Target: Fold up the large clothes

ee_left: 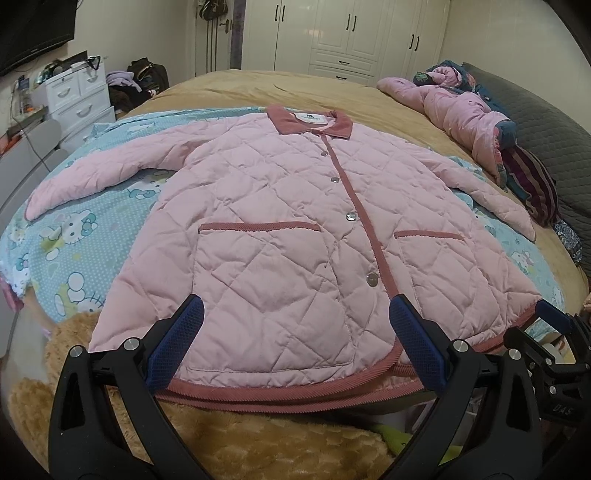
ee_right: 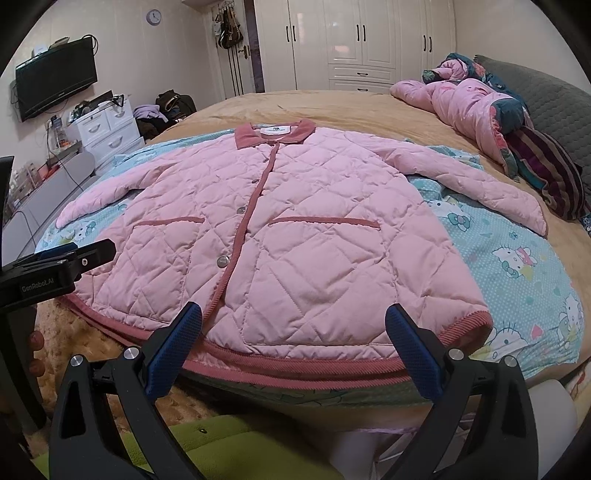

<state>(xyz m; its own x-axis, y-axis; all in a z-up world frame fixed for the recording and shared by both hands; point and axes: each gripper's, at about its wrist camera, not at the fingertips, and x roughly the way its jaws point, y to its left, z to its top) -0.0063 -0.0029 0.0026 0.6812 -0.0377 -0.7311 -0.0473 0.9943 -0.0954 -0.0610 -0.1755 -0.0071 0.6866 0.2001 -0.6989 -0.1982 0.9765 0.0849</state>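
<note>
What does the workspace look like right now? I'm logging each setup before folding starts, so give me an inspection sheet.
Surface: bed with tan cover; blue cartoon-print sheet spread under the garment.
Job's things: pink quilted jacket lying flat, front up, buttoned, sleeves spread outward, collar at the far end.
Clutter: bundled pink bedding and striped cloth at the bed's far right.
Grippers: left gripper and right gripper both open, empty, near the hem.
Cables: cords near the white drawer unit.
Surroundings: wall TV, white wardrobes, wall clock.
</note>
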